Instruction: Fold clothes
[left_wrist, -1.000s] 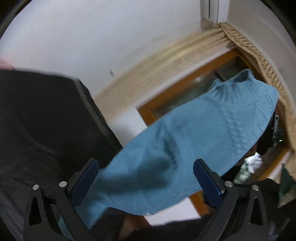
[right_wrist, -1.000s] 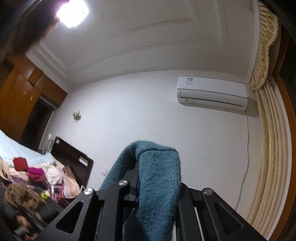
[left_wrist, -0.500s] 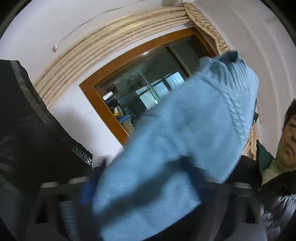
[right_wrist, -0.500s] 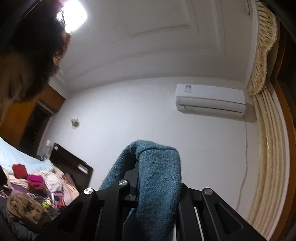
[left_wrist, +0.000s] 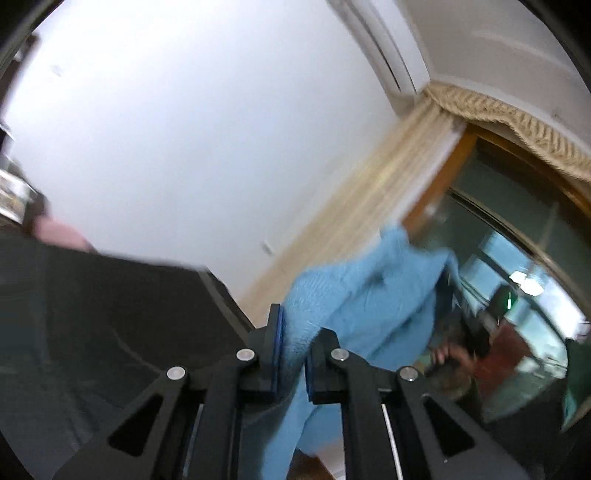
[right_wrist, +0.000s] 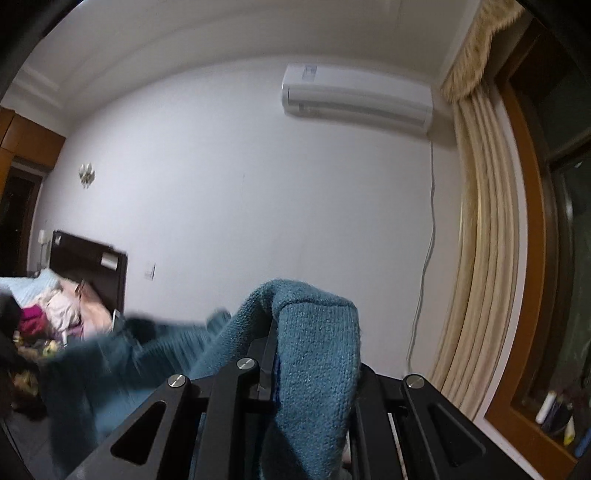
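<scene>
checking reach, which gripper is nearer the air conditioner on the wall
Cannot tell. The right gripper faces the air conditioner squarely; the left gripper sees it obliquely. Both clamp the blue sweater.

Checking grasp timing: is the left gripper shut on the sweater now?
Shut on it: the left gripper pinches the blue sweater between its fingers.

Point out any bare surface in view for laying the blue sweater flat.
No bare patch shows. In the right wrist view the bed by the dark headboard is heaped with clothes. The windowsill holds bottles. Elsewhere only wall, curtain and the sweater show. The left view shows no surface.
</scene>
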